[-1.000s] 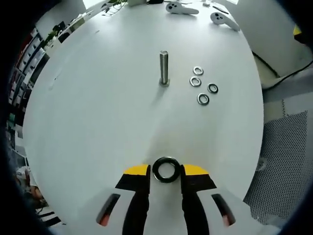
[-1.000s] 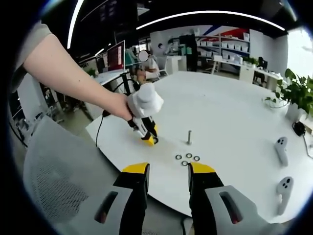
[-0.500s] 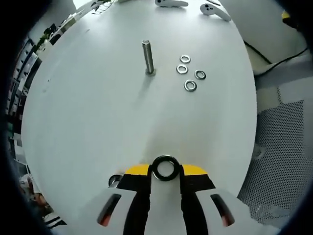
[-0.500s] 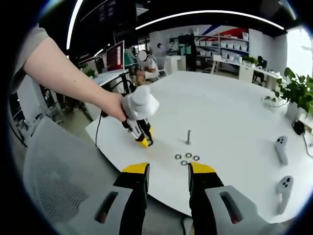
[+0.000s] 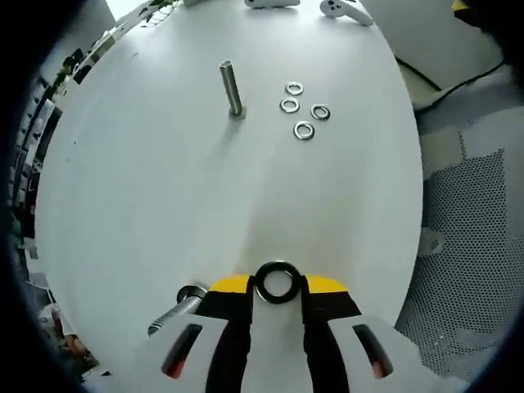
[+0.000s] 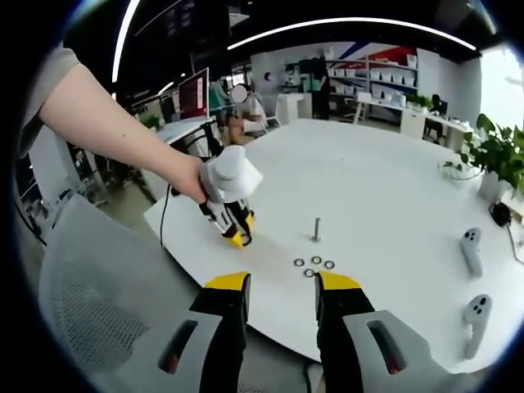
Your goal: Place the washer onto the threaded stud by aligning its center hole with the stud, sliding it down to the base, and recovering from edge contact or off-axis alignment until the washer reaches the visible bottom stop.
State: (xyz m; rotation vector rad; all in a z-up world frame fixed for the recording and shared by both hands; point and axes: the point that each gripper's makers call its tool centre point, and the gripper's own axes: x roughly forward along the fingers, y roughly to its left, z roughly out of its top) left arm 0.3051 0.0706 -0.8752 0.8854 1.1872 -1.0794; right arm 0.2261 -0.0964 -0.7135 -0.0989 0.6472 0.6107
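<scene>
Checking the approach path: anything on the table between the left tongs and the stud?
No. In the left gripper view, bare white table runs from the left tongs, shut on a washer, to the stud. The four loose washers lie off to one side.

Left claw (image 5: 277,296): jaws closed together, yellow-tipped, rising from the bottom of the left gripper view; in the right gripper view (image 6: 237,236) tilted downward toward the worktop (image 6: 385,188).
Left forearm (image 6: 115,123): bare, extended from upper left, hand (image 6: 196,178) wrapped round the handle.
Right claw (image 6: 277,288): jaws parted, nothing between them, held level off the worktop's near edge.
</scene>
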